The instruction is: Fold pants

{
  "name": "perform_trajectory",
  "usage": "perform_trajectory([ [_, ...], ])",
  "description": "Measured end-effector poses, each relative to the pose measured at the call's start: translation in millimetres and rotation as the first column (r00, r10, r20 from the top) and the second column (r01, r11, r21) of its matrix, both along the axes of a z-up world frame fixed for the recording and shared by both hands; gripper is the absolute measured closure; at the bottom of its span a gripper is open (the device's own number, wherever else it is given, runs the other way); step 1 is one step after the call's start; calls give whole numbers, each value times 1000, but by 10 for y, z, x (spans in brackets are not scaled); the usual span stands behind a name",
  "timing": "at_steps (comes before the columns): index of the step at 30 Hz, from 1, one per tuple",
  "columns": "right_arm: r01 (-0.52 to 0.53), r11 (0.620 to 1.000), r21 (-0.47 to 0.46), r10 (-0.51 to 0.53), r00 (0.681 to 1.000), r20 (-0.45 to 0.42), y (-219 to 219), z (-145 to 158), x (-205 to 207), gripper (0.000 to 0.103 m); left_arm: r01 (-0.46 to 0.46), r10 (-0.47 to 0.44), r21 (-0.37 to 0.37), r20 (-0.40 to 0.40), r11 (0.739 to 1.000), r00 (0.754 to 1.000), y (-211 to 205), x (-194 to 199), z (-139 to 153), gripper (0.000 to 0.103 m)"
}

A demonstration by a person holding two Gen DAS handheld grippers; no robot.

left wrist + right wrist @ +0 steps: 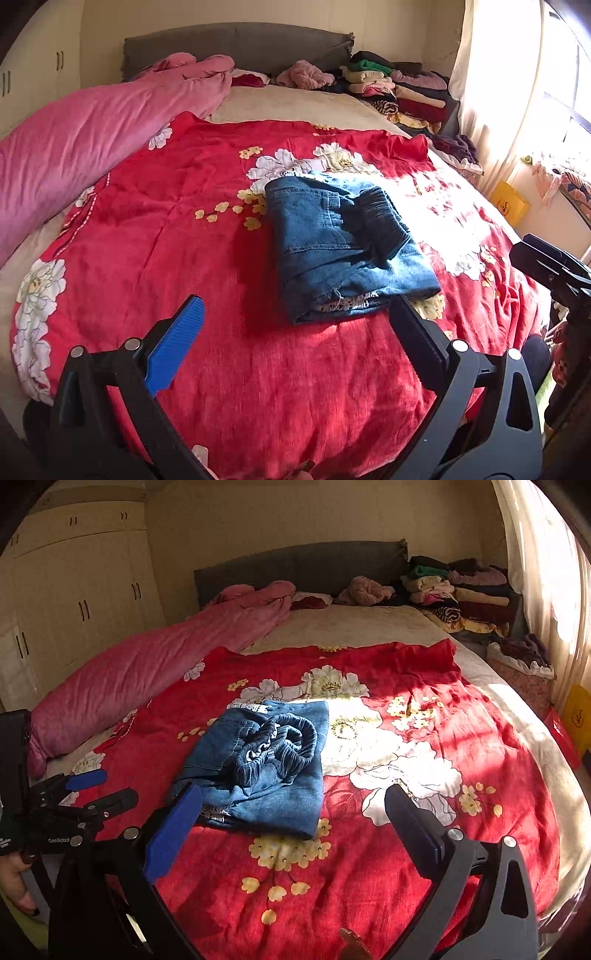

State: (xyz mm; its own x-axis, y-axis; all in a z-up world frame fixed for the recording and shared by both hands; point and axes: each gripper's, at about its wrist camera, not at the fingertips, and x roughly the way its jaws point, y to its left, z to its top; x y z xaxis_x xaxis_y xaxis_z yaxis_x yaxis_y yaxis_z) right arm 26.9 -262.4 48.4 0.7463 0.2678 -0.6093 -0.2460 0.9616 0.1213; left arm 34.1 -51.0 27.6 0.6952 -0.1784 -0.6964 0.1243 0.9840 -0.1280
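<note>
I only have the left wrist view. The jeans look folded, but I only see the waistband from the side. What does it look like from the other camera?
Observer: On the jeans, the elastic waistband lies bunched in loops on top.
Operator: Is my left gripper holding anything?
Observer: No, the left gripper is open and empty, left of the jeans.
Operator: Who holds it?
Observer: A hand grips its handle.

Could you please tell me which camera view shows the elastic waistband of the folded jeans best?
The right wrist view: the gathered waistband lies on top of the folded jeans, facing the camera. In the left wrist view the waistband appears side-on, as a dark ribbed band.
</note>
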Motion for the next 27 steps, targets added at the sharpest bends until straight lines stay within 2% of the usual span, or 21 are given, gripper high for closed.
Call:
perform_trajectory([
  [8, -1, 1000, -22, 1, 1000, -23, 52, -154, -160, 4, 1, -1, -9, -7, 1000, 1000, 14, -125, -150, 9],
  [17, 18, 999, -33, -23, 988, -156, 108, -730, -124, 4, 27, -28, -14, -39, 1000, 999, -89, -153, -396, 9],
  [27, 29, 998, -52, -35, 992, -121, 80, -702, -150, 4, 5, -6, -17, -50, 1000, 999, -50, -145, -425, 9],
])
